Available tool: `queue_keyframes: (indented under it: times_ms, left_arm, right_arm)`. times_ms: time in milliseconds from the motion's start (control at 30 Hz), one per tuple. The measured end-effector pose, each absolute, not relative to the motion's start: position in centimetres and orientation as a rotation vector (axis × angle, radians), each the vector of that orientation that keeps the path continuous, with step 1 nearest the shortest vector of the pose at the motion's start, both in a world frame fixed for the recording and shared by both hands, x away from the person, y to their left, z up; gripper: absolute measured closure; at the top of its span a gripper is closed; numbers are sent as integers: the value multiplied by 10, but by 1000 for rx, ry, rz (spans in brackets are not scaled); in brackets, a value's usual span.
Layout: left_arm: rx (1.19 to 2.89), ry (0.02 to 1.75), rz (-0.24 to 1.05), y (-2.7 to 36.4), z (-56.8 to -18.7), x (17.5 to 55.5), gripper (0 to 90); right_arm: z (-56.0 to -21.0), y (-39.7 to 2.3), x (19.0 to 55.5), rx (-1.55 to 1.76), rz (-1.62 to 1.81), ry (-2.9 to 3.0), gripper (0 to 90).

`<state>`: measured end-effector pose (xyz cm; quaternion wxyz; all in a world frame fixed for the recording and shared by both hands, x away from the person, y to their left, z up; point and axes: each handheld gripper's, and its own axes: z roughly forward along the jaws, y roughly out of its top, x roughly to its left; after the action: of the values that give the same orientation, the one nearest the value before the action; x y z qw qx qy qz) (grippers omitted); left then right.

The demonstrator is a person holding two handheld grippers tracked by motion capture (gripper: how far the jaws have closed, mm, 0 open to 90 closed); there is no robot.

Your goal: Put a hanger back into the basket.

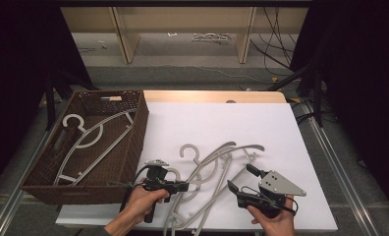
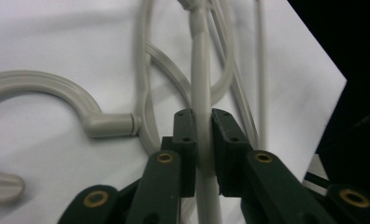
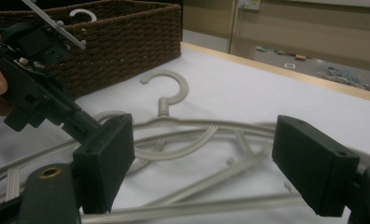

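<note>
Several pale grey plastic hangers lie tangled on the white board. My left gripper sits at the left side of the pile and is shut on one hanger's thin bar, which runs straight up between the pads. A hook of another hanger curves off to the left of it. My right gripper is held at the right side of the pile, jaws wide apart, with nothing between them. Hanger arms lie just beyond its pads.
A dark brown wicker basket stands at the left edge of the board and holds a few hangers. The far half of the board is bare white. Beyond the table are floor, wooden legs and cables.
</note>
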<state>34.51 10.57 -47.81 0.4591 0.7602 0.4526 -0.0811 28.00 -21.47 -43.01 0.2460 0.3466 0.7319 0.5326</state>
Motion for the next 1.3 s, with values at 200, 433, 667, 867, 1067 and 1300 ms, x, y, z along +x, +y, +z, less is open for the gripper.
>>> queue_keyframes:
  times_ms: [200, 433, 667, 867, 1067, 1300]
  left_arm:
    - [1849, 1100, -190, 107, -471, 348, 813]
    - [1826, 1105, -166, 111, -465, 351, 812]
    - [1814, 1072, -128, 116, -454, 352, 813]
    - [1810, 1065, -106, 120, -449, 354, 817]
    - [1799, 1058, -94, 125, -443, 356, 819]
    - [1749, 1049, -39, 138, -420, 358, 821]
  right_arm:
    - [-430, -216, 280, 939, 1441, 2000, 223]
    - [-430, -216, 281, 935, 1453, 1999, 223]
    - [-430, -216, 280, 946, 1461, 2000, 223]
    - [-430, -216, 280, 945, 1440, 2006, 224]
    - [-430, -216, 281, 940, 1437, 2002, 224]
    - [-430, -217, 281, 945, 1444, 1987, 225]
